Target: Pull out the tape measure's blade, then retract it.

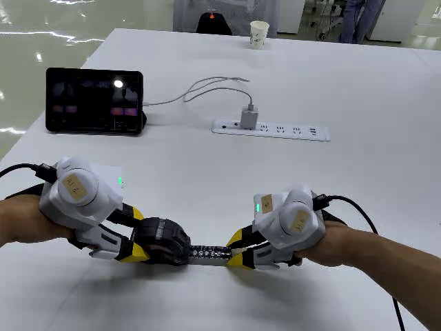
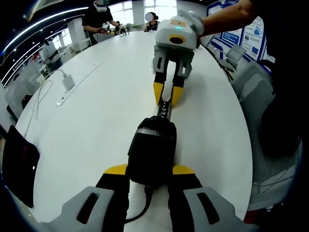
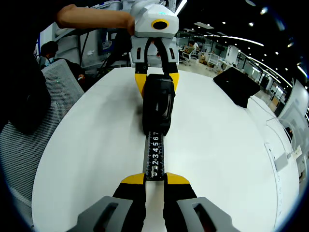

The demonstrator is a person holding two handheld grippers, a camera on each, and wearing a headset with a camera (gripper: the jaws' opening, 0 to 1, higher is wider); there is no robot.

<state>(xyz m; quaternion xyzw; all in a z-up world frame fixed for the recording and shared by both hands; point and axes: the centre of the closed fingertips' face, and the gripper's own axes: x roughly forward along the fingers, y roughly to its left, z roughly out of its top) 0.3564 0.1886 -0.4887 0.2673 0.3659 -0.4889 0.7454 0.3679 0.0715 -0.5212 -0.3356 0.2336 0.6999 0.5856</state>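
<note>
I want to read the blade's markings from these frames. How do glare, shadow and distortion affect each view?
Right gripper view: blade numerals sharp and readable, though fisheye bends the table edge. Left gripper view: blade foreshortened, digits tiny. Head view: soft shadow beneath the tape measure, glare on the floor.

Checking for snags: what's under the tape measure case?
Bare white table under the tape measure case; it looks to rest directly on it. The left gripper clamps its sides. The blade runs out to the right gripper. The contact patch itself is hidden.
</note>
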